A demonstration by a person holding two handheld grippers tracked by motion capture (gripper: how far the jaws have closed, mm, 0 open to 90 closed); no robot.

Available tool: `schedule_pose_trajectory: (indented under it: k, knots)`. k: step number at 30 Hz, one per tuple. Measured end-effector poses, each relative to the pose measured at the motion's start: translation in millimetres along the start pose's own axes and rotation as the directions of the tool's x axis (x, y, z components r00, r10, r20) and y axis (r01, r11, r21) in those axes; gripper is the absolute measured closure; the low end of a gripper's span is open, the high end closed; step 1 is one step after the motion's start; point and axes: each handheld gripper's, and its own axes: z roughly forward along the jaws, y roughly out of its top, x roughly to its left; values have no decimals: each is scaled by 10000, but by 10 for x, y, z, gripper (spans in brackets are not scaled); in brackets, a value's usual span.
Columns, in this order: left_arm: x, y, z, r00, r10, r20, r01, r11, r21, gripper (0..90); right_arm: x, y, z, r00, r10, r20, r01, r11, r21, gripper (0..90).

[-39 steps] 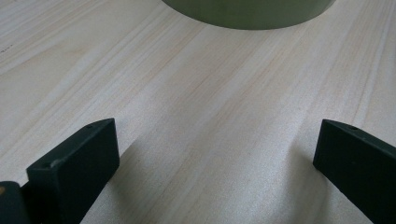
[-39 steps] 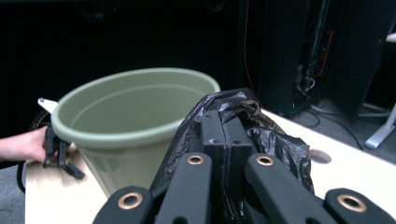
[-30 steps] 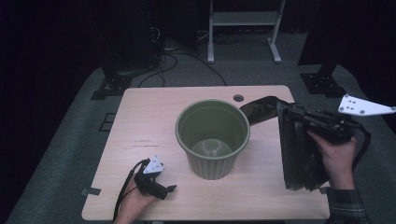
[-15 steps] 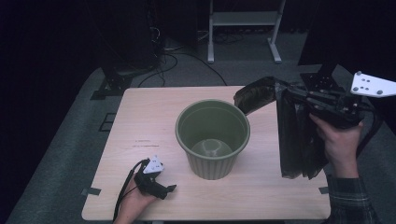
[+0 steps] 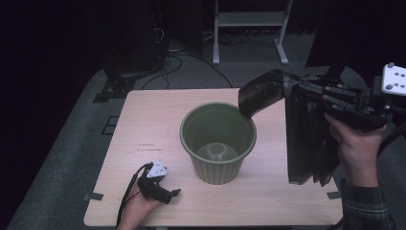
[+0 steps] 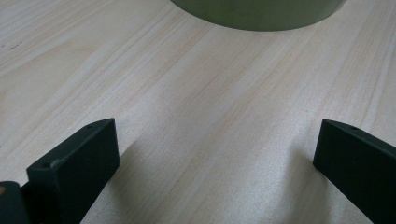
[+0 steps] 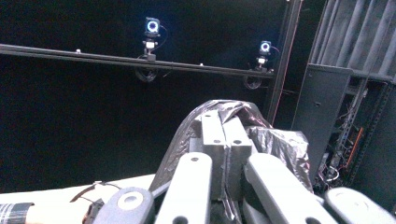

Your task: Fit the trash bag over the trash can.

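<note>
An olive green ribbed bin (image 5: 218, 143) stands upright in the middle of the pale wooden table (image 5: 143, 124), with nothing in it that I can see. To its right hangs a black plastic bag (image 5: 306, 139), lifted off the table, one flap reaching over the bin's right rim. My right gripper (image 5: 289, 86) is shut on the bag's top edge; in the right gripper view its pads (image 7: 215, 135) are pressed together with the bag's film (image 7: 275, 144) bunched around them. My left gripper (image 5: 170, 195) rests open on the table near the front left, its jaws wide apart (image 6: 215, 158) and pointed at the bin's base (image 6: 257, 11).
A white metal stand (image 5: 249, 19) and cables (image 5: 182, 57) lie on the floor behind the table. Tape marks (image 5: 94, 196) sit at the table's front corners. A rail with small lit cameras (image 7: 152, 28) runs overhead in the right gripper view.
My right gripper has risen with the bag and moved a little right, so the bag now hangs higher and its flap is over the bin's rim. The left gripper has stayed put.
</note>
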Motion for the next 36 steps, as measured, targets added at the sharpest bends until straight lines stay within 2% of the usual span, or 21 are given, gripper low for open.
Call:
schedule_pose_trajectory:
  k: [4,8,20,29,36]
  knots:
    - [0,0,0,10000,-4,-2,4,10000,-4,0,72,35,23,9999,-60,-155,60,10000,21,900]
    - [1,0,0,10000,1,0,-1,10000,0,0,87,-14,71,9995,-3,-300,4,10000,28,899]
    - [5,1,1,10000,-7,4,7,10000,-7,0,24,-472,431,9912,865,-1000,-814,9952,542,898]
    - [7,1,0,10000,6,20,-6,10000,1,0,-36,-802,791,9770,1574,-1440,-1415,9833,1148,898]
    - [7,2,1,10000,6,19,-6,10000,0,0,-21,-985,1121,9649,1966,-1739,-1659,9703,1761,897]
